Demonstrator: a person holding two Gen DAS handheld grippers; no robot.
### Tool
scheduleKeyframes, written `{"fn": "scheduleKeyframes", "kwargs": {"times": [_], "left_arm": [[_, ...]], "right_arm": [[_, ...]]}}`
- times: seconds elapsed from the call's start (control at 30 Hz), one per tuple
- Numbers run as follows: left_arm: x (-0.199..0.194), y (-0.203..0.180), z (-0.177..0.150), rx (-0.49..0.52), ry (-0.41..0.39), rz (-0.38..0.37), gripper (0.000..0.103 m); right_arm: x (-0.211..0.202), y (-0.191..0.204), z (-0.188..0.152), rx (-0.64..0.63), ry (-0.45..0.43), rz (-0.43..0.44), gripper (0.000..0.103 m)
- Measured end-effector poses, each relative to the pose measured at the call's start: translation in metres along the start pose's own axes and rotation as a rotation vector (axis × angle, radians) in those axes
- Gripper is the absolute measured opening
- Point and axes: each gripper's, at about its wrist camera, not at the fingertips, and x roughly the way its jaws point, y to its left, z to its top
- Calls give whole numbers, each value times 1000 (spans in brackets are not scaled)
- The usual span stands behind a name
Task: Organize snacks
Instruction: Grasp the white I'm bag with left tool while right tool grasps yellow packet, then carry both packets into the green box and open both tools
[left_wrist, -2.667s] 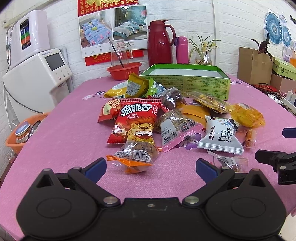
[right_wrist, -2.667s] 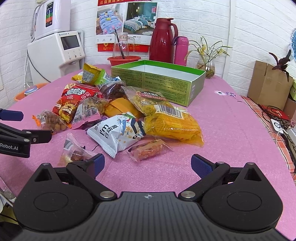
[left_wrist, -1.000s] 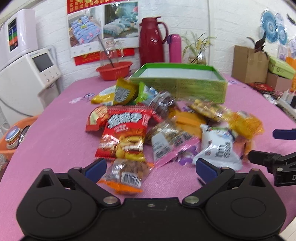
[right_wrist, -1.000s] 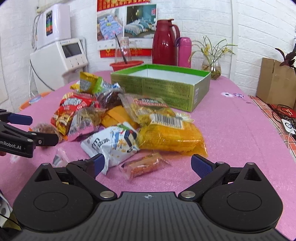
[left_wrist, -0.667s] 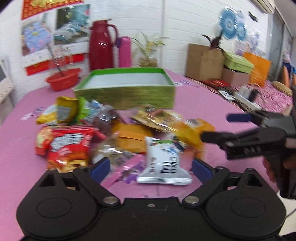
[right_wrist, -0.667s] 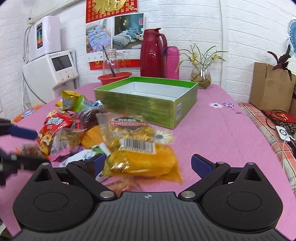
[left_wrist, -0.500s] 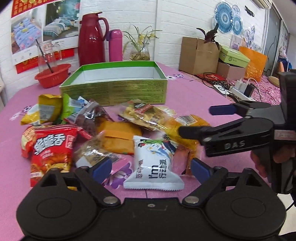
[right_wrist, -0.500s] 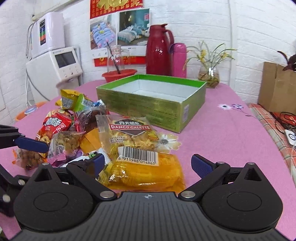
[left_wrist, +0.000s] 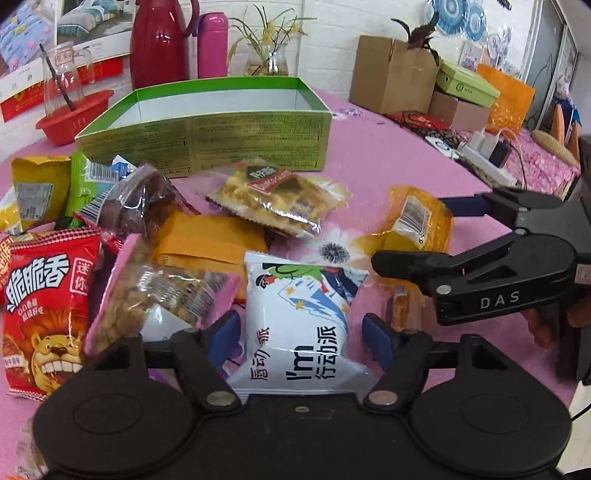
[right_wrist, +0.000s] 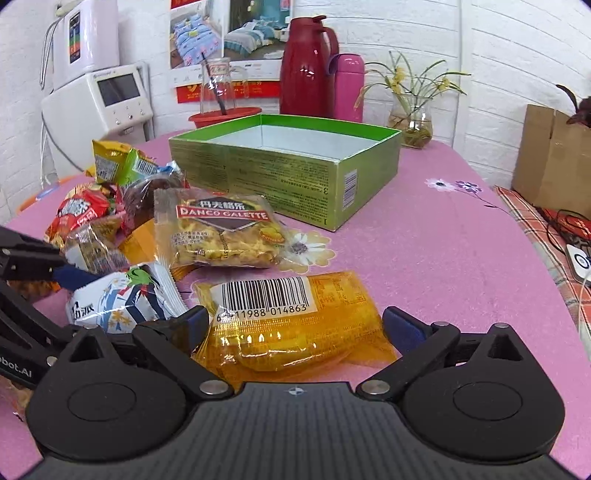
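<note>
White snack packet (left_wrist: 299, 325): lies flat on the pink counter (left_wrist: 388, 155) at the near edge of the snack heap, now framed between the two blue pads of the left hand-held gripper (left_wrist: 301, 338), where a second ago that gripper stood over the clear nut packet farther round the heap.
Left hand-held gripper: its jaws have just been closing and stand about half apart, one pad at the packet's 9 o'clock edge and one at its 3 o'clock; whether the pads already press the wrapper cannot be told.
Yellow barcode packet (right_wrist: 295, 325): lies on the counter at 3 o'clock of the white packet, bracketed by the right hand-held gripper (right_wrist: 295, 328), which a second ago was farther back over a small orange sweet.
Right hand-held gripper: jaws wide apart, pads clear of the yellow wrapper on both sides.
Green box (right_wrist: 288, 166): open and empty at 12 o'clock beyond the heap, no snack yet in it.
Rest of the heap: the biscuit packet (right_wrist: 221, 232) and the red lion-print bag (left_wrist: 40, 314) lie untouched.
Meaning for the task: both hands appear to have picked their first packets; the sorting looks barely begun, with two grasps about to be made.
</note>
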Motion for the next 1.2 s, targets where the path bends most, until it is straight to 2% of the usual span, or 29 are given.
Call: {"fn": "scheduleKeyframes", "kwargs": {"times": [0.07,0.1,0.13,0.33,0.47,0.6,0.73,0.9,1.2], "left_arm": [[1,-1,0,10,-7,14,55],[1,-1,-1,18,-13,19,40],[0,0,-1,18,-15,18,37],[-8,6,-2,-34,-29,-11,32],[-33,7,6,-30,-89,-43,31],[-58,15,36,-26,-184,-37,30],[-65,33,81,-60,-278,8,32],[-36,59,132,-109,-318,76,33],[37,101,176,-180,-287,95,33]], "right_arm": [[4,-1,0,0,8,2,103],[3,-1,0,1,9,1,103],[2,0,-1,-2,6,-3,103],[-16,6,1,-24,-20,9,103],[-35,9,18,-44,-100,4,103],[-42,11,51,-91,-199,-16,103],[-25,13,84,-150,-268,-53,103],[21,7,113,-155,-276,-86,103],[95,-15,138,-105,-212,-96,103]]}}
